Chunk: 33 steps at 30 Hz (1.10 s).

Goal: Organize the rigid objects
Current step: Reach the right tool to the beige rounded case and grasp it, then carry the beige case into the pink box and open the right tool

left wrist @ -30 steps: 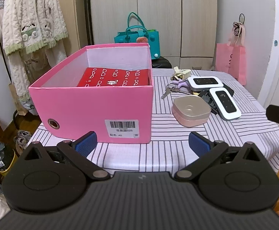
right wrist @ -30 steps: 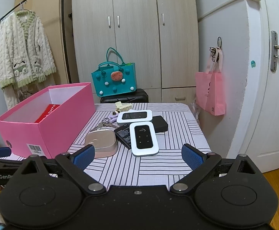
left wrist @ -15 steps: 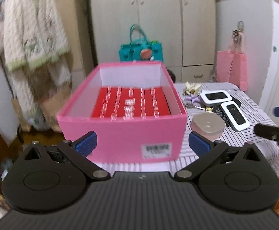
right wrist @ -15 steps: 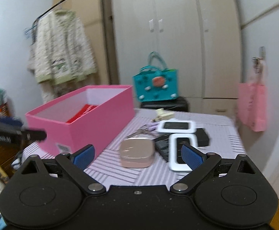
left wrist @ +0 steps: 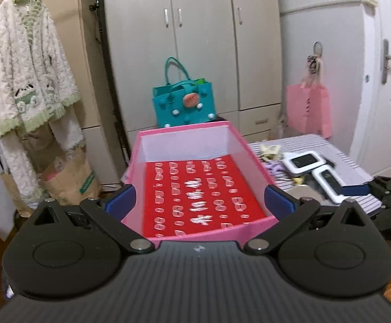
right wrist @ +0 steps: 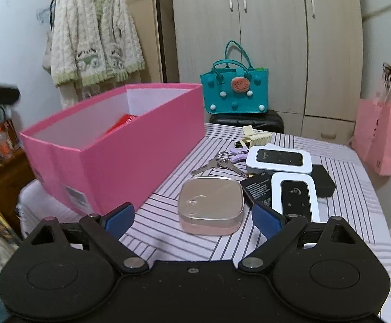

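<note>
A pink open box [left wrist: 238,145] [right wrist: 120,158] holds a red patterned packet [left wrist: 201,196]. My left gripper [left wrist: 199,202] is open and empty, raised over the box's near end. My right gripper [right wrist: 192,216] is open and empty, low over the striped table, just short of a rose-gold compact case [right wrist: 210,204] that sits between its fingers. Beyond the case lie two white pocket devices [right wrist: 278,158] [right wrist: 295,195], a black card [right wrist: 258,188], a dark pouch [right wrist: 323,180], keys [right wrist: 219,164] and a cream clip [right wrist: 252,136]. The right gripper also shows in the left wrist view [left wrist: 356,189].
The striped table [right wrist: 184,245] ends close on the right and front. A teal bag [right wrist: 234,91] stands on a black stool behind it. A pink bag [right wrist: 378,134] hangs at right. A coat [right wrist: 93,45] hangs at left, before wardrobes.
My left gripper has risen and moved left, now looking down into the box. My right gripper has moved forward and left, down toward the compact case.
</note>
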Motion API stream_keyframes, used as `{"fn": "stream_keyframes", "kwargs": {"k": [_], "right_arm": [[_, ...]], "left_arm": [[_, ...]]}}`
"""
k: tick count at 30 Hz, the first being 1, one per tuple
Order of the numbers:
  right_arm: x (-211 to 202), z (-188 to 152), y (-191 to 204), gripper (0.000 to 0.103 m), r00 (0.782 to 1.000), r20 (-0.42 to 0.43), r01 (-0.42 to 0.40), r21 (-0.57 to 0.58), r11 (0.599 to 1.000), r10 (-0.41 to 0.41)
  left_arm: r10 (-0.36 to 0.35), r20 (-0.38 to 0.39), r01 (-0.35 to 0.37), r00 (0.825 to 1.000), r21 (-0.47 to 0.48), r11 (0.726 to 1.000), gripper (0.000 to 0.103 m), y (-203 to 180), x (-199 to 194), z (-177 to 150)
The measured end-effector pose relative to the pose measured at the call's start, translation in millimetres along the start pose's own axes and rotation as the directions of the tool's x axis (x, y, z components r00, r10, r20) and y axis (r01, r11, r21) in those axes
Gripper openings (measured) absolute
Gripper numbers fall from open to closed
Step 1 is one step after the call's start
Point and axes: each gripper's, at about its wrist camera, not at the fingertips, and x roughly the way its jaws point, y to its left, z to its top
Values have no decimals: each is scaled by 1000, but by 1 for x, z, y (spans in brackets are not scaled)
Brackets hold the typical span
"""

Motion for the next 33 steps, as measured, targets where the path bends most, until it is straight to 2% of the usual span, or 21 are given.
{"fn": "stream_keyframes", "kwargs": {"k": [3, 9, 13, 15, 17, 19, 23, 26, 29, 30, 33], "right_arm": [[16, 3, -1, 93, 1000, -24, 4, 2, 1000, -4], [46, 9, -10, 84, 995, -94, 22, 25, 999, -20], [63, 15, -13, 82, 989, -143, 28, 19, 999, -25], [73, 19, -14, 82, 985, -170, 29, 18, 999, -26], [80, 21, -14, 81, 981, -191, 22, 14, 1000, -19], [86, 23, -12, 79, 978, -203, 34, -6, 999, -34], [88, 28, -12, 78, 975, -221, 36, -3, 999, -36], [82, 34, -15, 78, 977, -214, 21, 25, 999, -15], [75, 40, -19, 78, 978, -209, -12, 64, 998, 25], [72, 42, -20, 78, 978, -207, -17, 73, 997, 32], [65, 52, -23, 78, 980, -193, -28, 88, 996, 45]], "left_arm": [[46, -37, -45, 998, 10, 999, 103, 12, 16, 6], [70, -108, -67, 992, 33, 997, 103, 42, 46, 18], [67, -220, -62, 973, 27, 998, 99, 64, 82, 23], [91, -248, -82, 965, 48, 995, 98, 71, 96, 22], [106, -273, -91, 956, 65, 994, 92, 76, 109, 21], [112, -299, -95, 948, 72, 993, 80, 82, 119, 20], [118, -338, -97, 934, 77, 992, 67, 90, 134, 23], [93, -390, -72, 916, 68, 995, 58, 95, 147, 25], [64, -441, -43, 895, 57, 997, 43, 97, 161, 25], [54, -454, -34, 890, 51, 998, 31, 97, 165, 24], [-5, -485, 15, 874, 17, 1000, 13, 98, 172, 20]]}}
